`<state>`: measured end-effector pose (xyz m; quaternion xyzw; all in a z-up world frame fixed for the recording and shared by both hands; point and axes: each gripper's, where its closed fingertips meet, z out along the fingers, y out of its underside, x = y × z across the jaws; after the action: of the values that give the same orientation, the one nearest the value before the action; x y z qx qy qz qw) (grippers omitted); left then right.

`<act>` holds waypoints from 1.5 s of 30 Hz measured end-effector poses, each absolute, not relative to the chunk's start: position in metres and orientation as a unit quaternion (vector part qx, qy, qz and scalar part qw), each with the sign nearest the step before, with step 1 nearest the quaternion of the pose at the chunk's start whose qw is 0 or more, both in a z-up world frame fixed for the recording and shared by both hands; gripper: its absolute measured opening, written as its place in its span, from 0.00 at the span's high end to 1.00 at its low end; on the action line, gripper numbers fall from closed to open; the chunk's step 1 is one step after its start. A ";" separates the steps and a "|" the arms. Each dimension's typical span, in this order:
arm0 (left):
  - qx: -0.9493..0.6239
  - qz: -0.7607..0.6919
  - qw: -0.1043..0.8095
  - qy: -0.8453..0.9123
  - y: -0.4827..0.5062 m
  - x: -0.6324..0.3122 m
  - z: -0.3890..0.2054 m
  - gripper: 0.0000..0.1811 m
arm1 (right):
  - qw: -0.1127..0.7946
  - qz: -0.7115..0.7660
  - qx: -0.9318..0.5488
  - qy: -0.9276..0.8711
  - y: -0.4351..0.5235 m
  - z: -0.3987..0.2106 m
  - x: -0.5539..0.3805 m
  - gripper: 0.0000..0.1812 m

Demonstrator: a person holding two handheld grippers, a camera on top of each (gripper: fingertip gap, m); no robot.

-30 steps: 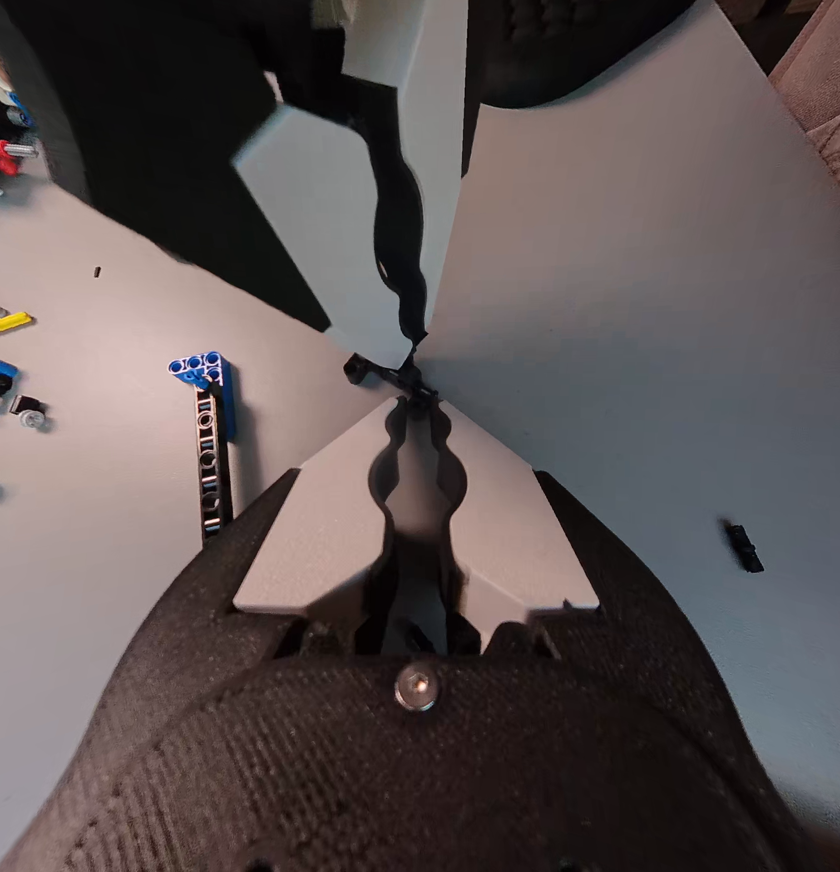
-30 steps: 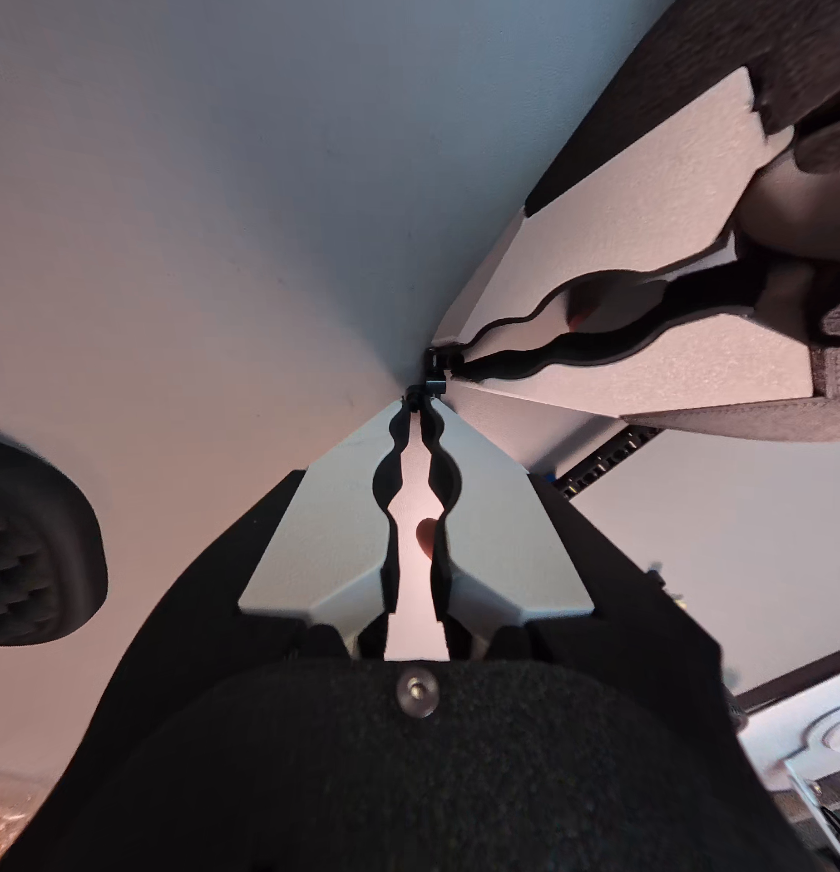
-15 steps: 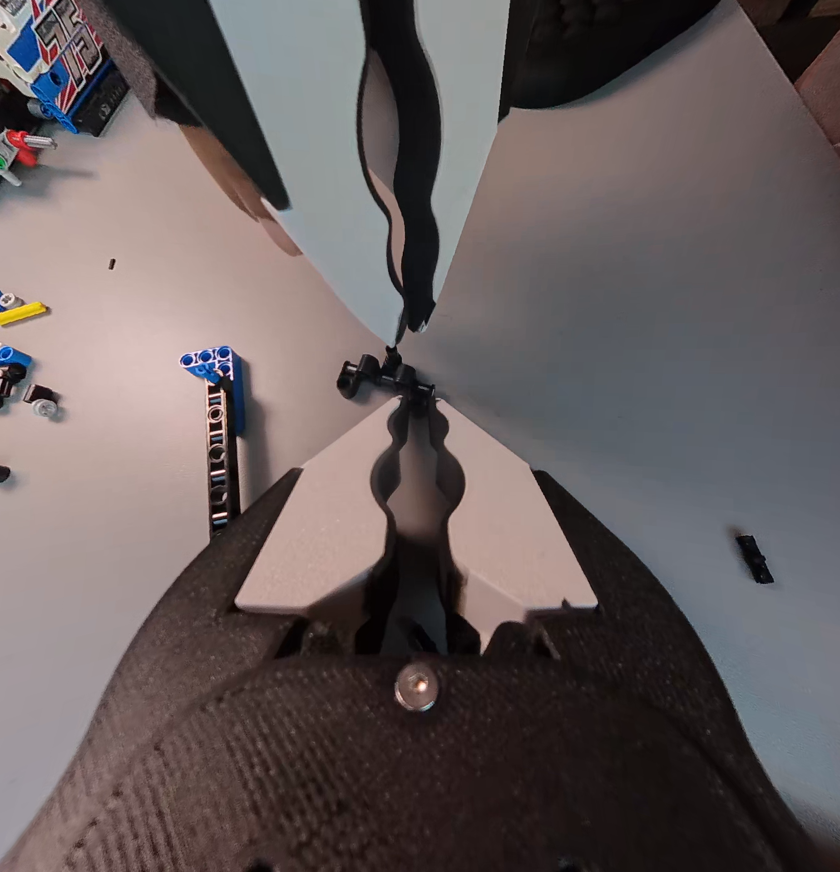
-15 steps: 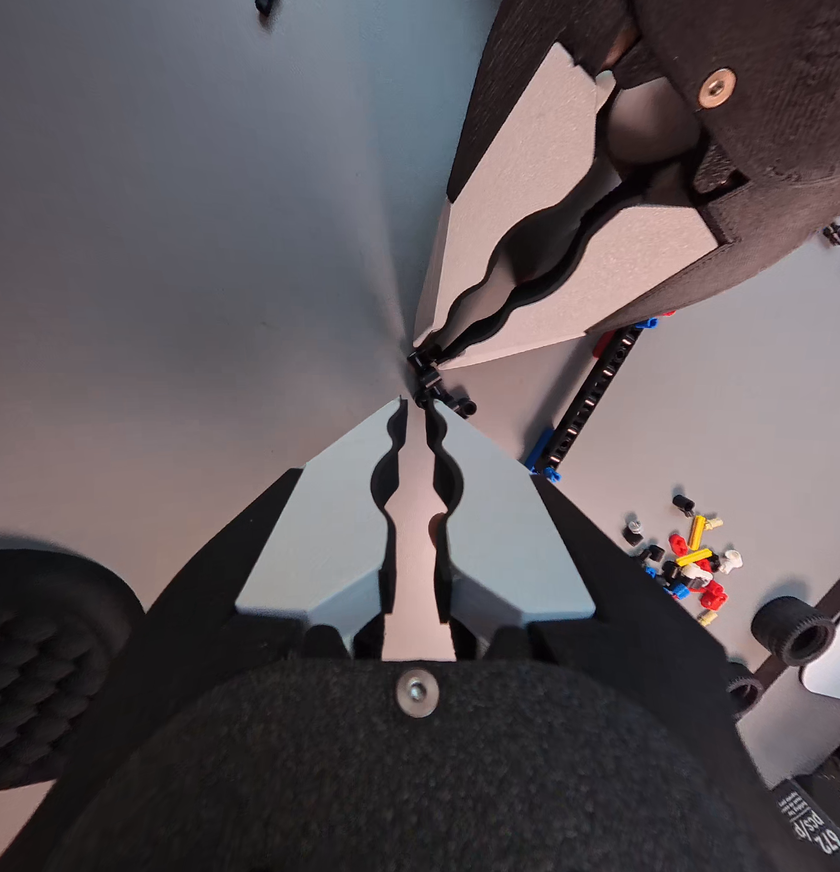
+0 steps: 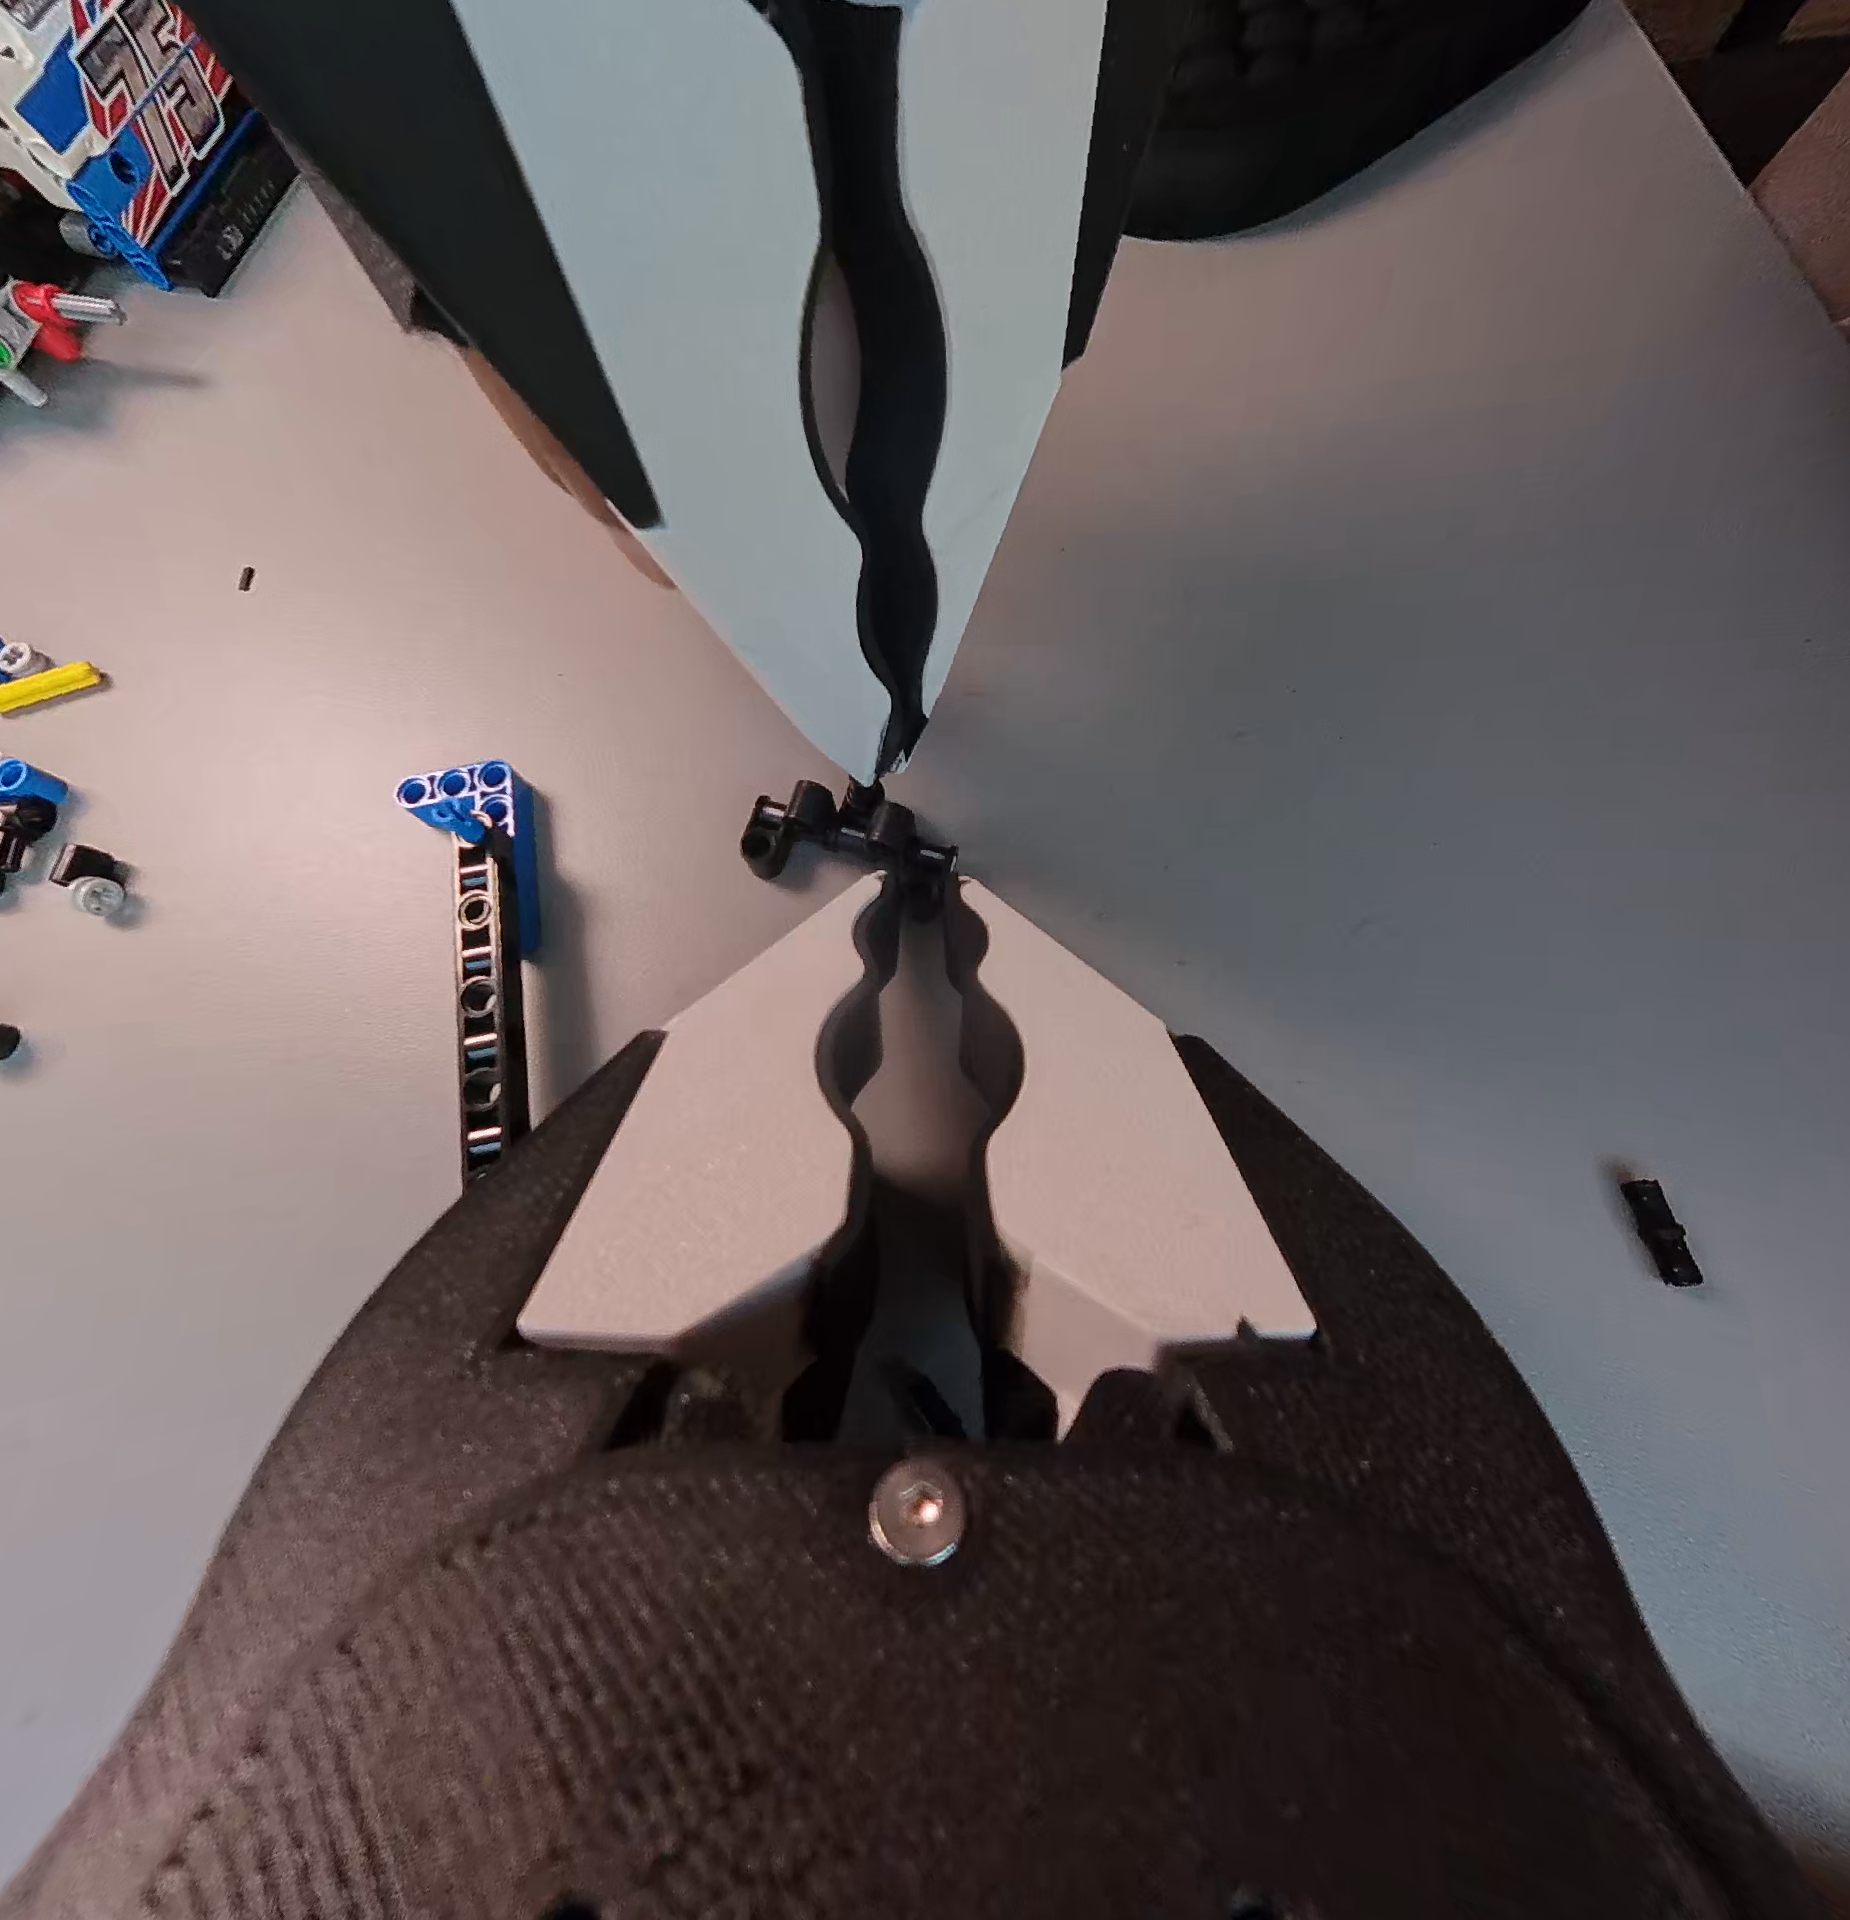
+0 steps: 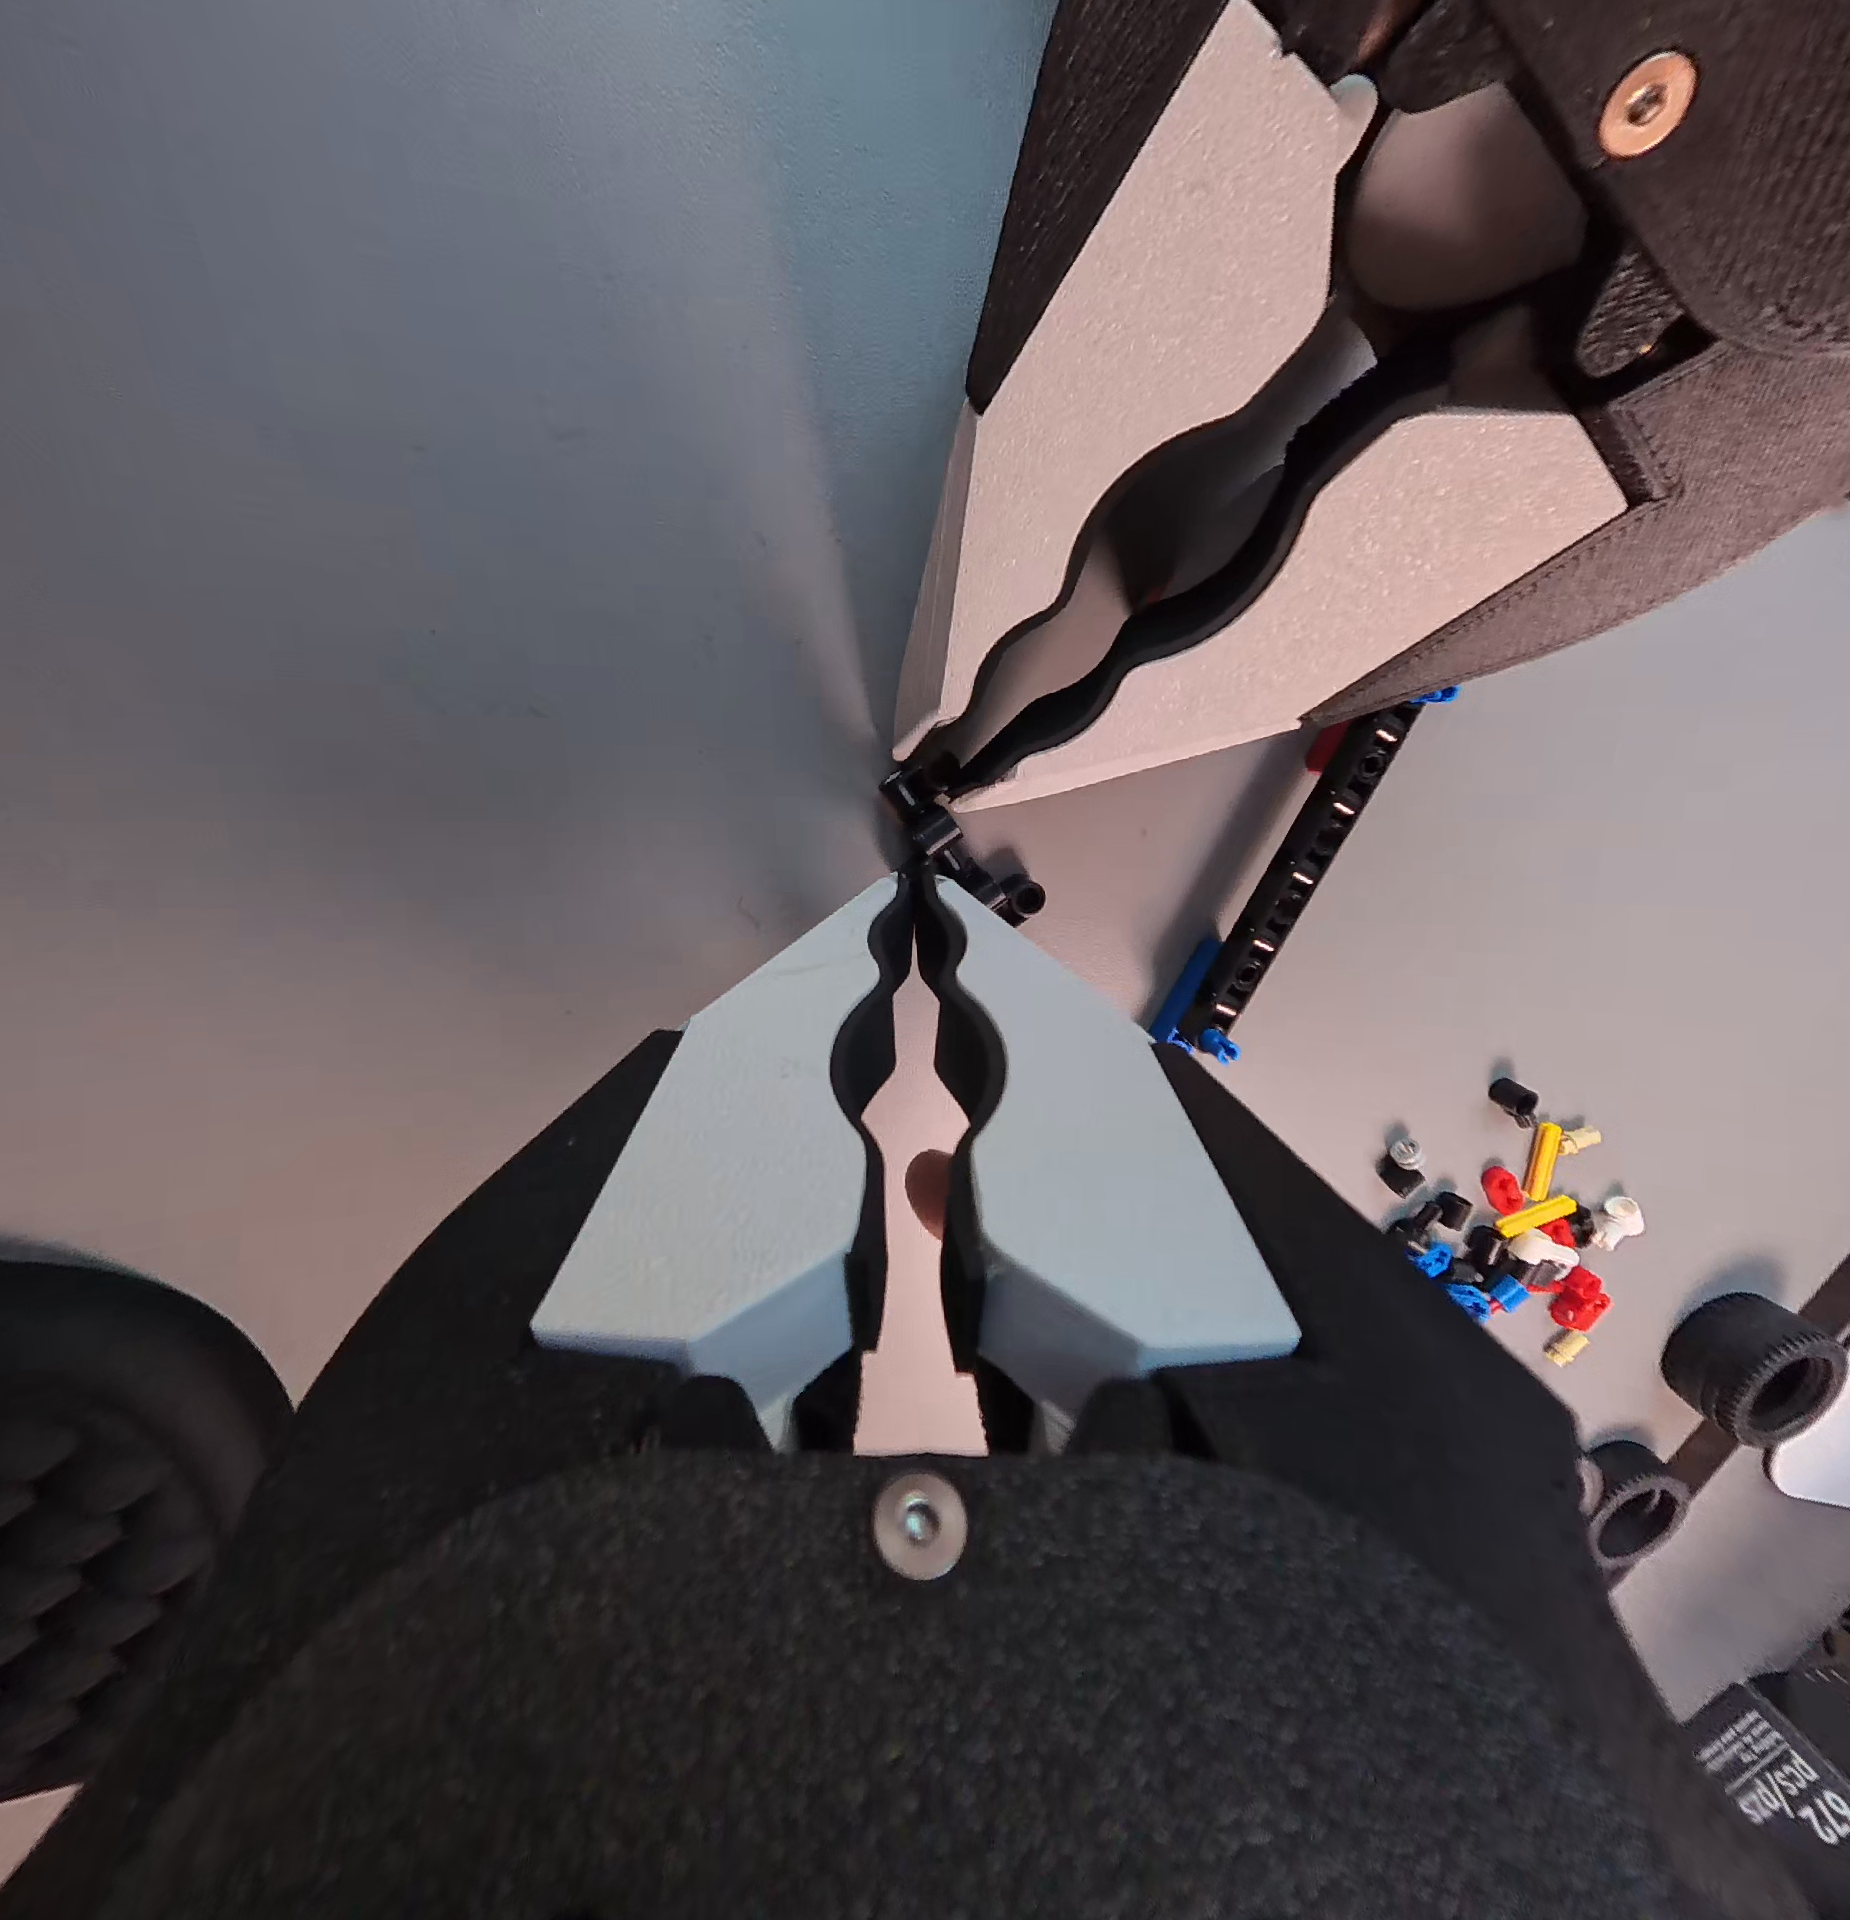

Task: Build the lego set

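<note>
2 grippers, tip to tip over the grey table (image 5: 1420,623). Between them: 1 small black connector assembly (image 5: 848,831), thin, made of a few pin/axle-type bits joined in a row, w/ a ringed end sticking out to the left of the left gripper's tips.

Left gripper (image 5: 916,896): jaws nearly closed, pinching the near end of the black assembly. Right gripper (image 6: 916,883): jaws almost touching at the tips, closed on a stub of the same assembly from the opposite side. In the left wrist view the right gripper (image 5: 885,764) comes down from above, tip right on the part; in the right wrist view the left gripper (image 6: 936,769) comes in from upper right.

Other pcs:
- 1 long black beam (image 5: 485,997) w/ holes, lying left of the left gripper, w/ 1 blue angled piece (image 5: 474,821) at its far end.
- 1 lone black pin (image 5: 1659,1231), well off to the right of the left gripper.
- 1 pile of small mixed pcs (image 6: 1513,1247) (red, yellow, blue, black, white), right of the right gripper; exact count can't tell.
- 2 black tyres (image 6: 1752,1371) just past that pile.
- 1 partly built blue/white model (image 5: 79,114), far upper left of the left gripper.
</note>
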<state>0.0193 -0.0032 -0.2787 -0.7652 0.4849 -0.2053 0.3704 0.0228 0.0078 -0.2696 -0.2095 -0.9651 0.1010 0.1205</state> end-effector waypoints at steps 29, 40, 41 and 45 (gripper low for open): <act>-0.792 -0.127 0.414 0.431 0.003 0.006 -0.275 0.96 | 0.314 0.399 -0.481 -0.714 0.036 -0.239 0.016 0.88; -0.671 -0.064 0.539 0.505 -0.010 0.021 -0.220 0.96 | 0.200 0.564 -0.511 -0.617 0.010 -0.211 0.021 0.72; -0.662 -0.055 0.545 0.511 -0.011 0.024 -0.217 0.96 | 0.190 0.569 -0.514 -0.613 0.006 -0.212 0.020 0.71; -0.645 -0.021 0.553 0.527 -0.011 0.029 -0.215 0.96 | 0.156 0.590 -0.499 -0.615 -0.008 -0.211 0.022 0.82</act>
<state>0.0291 -0.0111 -0.2154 -0.6453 0.5266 -0.0210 0.5529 0.0224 -0.0084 -0.2110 -0.4989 -0.6148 0.5904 0.1563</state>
